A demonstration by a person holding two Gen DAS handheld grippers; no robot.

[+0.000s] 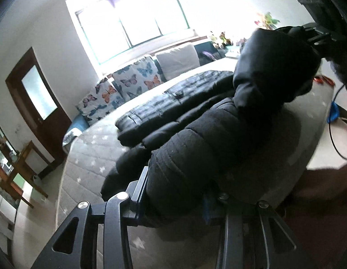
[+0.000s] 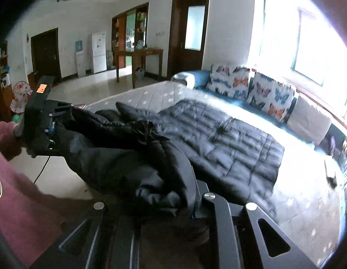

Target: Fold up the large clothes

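A large black puffer jacket [image 1: 207, 139] lies spread on a pale quilted mattress [image 1: 90, 157], and its near edge is lifted off the bed. My left gripper [image 1: 173, 192] is shut on a thick padded fold of that edge. My right gripper [image 1: 307, 38] shows at the upper right, shut on another bunched part held higher. In the right wrist view the jacket [image 2: 229, 148] stretches away over the mattress [image 2: 151, 94]. Bunched cloth fills my right gripper [image 2: 164, 201] and hides one finger. My left gripper [image 2: 51, 127] grips the jacket at the left.
A sofa with butterfly cushions [image 1: 133, 78] runs along the far side of the mattress under a bright window. A wooden table [image 2: 140, 53] and doors stand beyond the foot. A black cable [image 1: 332, 134] hangs at the right. A person's maroon sleeve [image 2: 16, 190] is close by.
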